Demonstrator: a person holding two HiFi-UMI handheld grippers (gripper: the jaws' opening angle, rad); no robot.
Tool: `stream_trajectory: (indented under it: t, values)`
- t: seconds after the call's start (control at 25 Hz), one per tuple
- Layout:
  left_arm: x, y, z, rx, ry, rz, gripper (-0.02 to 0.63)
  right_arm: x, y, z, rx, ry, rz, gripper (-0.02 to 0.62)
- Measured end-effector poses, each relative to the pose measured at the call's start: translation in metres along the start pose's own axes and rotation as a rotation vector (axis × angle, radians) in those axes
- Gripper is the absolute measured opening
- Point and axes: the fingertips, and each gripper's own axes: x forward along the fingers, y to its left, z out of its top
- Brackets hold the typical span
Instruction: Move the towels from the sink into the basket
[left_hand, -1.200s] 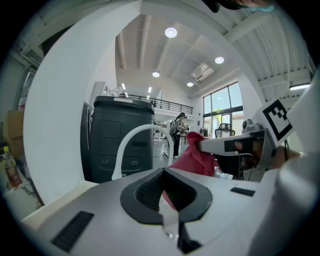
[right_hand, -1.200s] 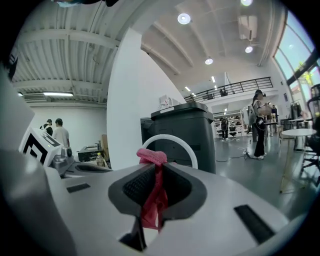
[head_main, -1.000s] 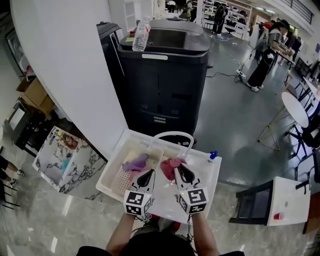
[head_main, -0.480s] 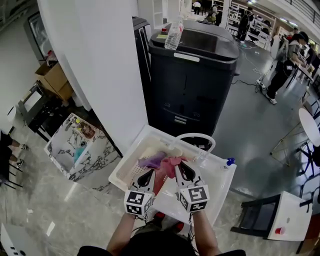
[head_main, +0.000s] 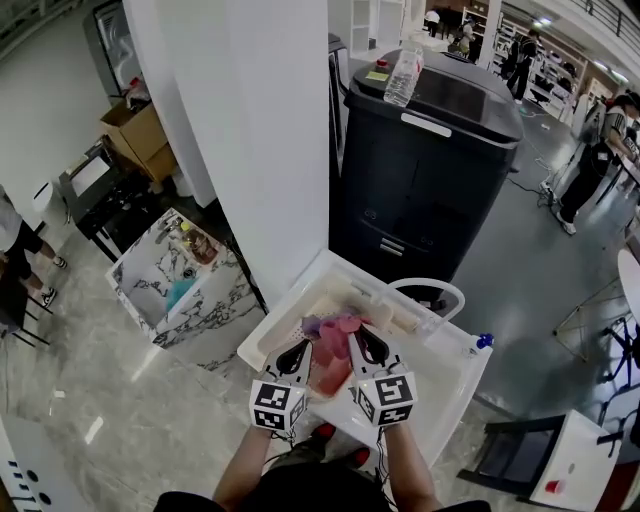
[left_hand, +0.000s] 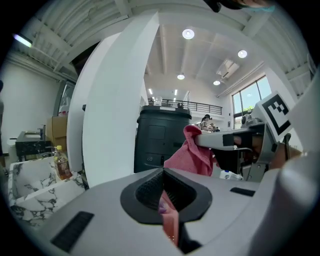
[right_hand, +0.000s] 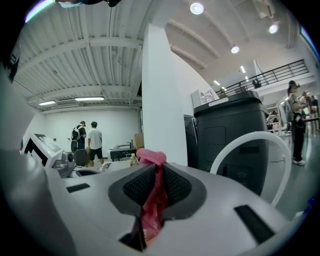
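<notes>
Pink towel (head_main: 333, 358), earlier bunched in the sink (head_main: 448, 385), now hangs spread out.

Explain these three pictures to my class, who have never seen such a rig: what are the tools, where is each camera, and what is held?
There is no robot: a person holds a two-jaw tool in each hand, the left hand-held gripper and the right hand-held gripper. The wide picture comes from a camera on the person's head, looking down. The other two come from cameras riding on each tool, looking along its jaws. Below stands a white sink; a purple towel shows beside the left tool's tip. Both tools are clamped on one pink towel, which hangs between them over the sink.
</notes>
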Motion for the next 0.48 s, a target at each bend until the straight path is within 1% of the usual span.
stream_trajectory:
  t: [0.2, 0.48]
  values:
    - [-0.008, 0.017, -0.008, -0.016, 0.007, 0.026, 0.003, 0.015, 0.016, -0.01, 0.003, 0.023, 0.03, 0.064]
    - [-0.008, 0.031, -0.022, -0.032, 0.032, 0.038, 0.003, 0.029, 0.026, -0.041, 0.027, 0.093, 0.052, 0.066]
